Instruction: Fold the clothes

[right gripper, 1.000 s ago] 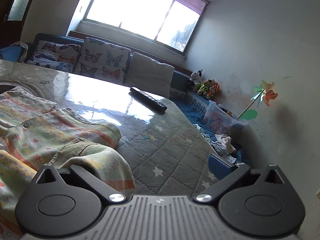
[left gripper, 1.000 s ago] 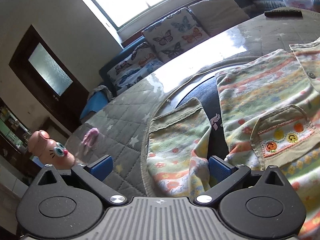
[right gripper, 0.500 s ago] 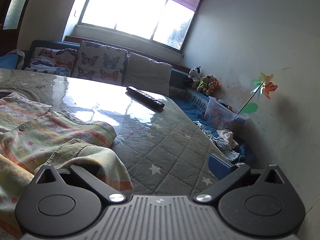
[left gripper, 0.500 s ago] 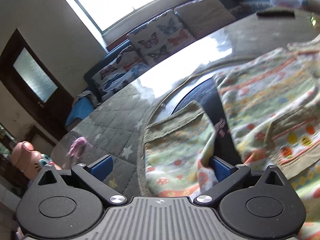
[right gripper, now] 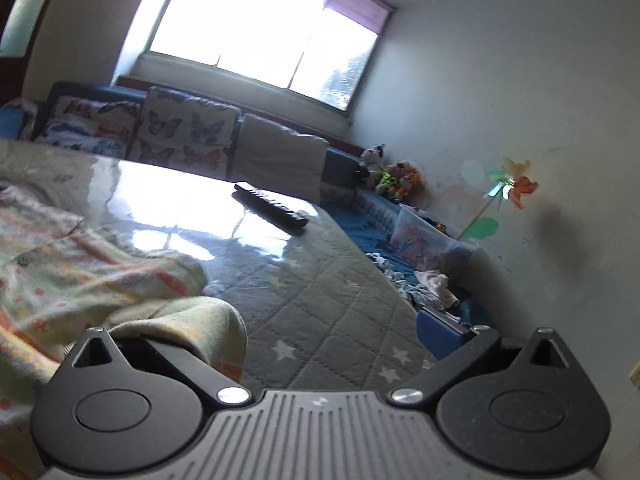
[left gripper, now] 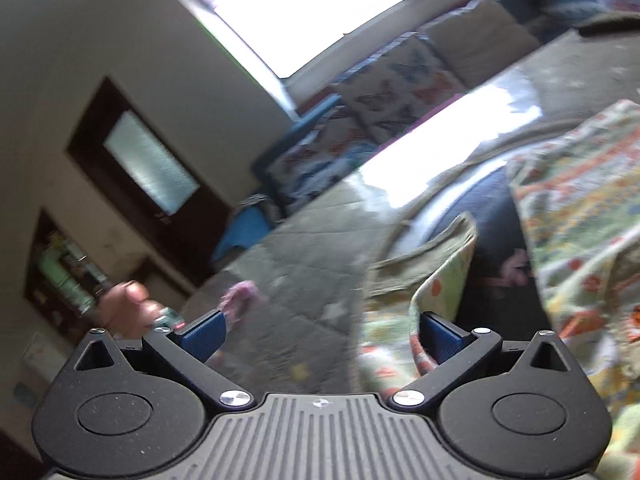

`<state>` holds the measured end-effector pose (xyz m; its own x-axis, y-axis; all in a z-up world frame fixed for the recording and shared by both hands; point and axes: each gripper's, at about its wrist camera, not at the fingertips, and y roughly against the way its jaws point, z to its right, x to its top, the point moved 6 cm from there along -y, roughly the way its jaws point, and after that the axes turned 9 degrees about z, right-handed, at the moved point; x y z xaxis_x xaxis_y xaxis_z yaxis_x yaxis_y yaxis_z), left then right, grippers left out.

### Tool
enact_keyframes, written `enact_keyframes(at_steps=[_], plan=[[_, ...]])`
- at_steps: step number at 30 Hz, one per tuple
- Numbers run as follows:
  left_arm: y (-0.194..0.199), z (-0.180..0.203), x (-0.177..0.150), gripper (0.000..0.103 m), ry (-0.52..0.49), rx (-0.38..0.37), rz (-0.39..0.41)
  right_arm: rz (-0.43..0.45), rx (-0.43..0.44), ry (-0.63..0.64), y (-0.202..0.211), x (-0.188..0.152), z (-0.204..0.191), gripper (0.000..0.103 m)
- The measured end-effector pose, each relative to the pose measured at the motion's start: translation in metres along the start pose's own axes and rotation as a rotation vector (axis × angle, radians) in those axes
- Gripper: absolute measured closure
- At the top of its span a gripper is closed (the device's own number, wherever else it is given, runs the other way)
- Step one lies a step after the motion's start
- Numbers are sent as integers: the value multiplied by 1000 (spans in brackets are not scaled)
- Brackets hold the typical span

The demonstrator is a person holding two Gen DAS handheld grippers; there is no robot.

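Blown-out window (right gripper: 256,28) backlight, tabletop glare (left gripper: 440,136), motion blur.

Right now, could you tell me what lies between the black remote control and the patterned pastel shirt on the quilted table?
In the right wrist view, only bare glossy quilted table separates the remote control from the shirt.

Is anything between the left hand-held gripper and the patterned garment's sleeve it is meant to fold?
Nothing visible. The left hand-held gripper is open, and the sleeve of the patterned garment lies right at its right finger, on the quilted cover.

Quilted table (right gripper: 328,300) (garment (right gripper: 80,264), remote (right gripper: 270,206))
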<state>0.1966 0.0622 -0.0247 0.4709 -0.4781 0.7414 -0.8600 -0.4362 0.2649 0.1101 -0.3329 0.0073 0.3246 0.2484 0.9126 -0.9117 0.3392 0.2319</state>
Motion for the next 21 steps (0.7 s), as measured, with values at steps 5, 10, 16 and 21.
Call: enact_keyframes(at_steps=[5,10,16,21], plan=[[1,-44,-25,0,128,132,-71,-37,-63,-195,8,-9,49,0],[1,-81,-64,1,235,212,-180,-127,-77,-455,13,-40,95,0],[10,-99,-100,0,281,245,-258,-256,-18,-789,17,-92,122,0],[18,-110,-102,0,332,250,-267,-228,-68,-633,25,-92,116,0]])
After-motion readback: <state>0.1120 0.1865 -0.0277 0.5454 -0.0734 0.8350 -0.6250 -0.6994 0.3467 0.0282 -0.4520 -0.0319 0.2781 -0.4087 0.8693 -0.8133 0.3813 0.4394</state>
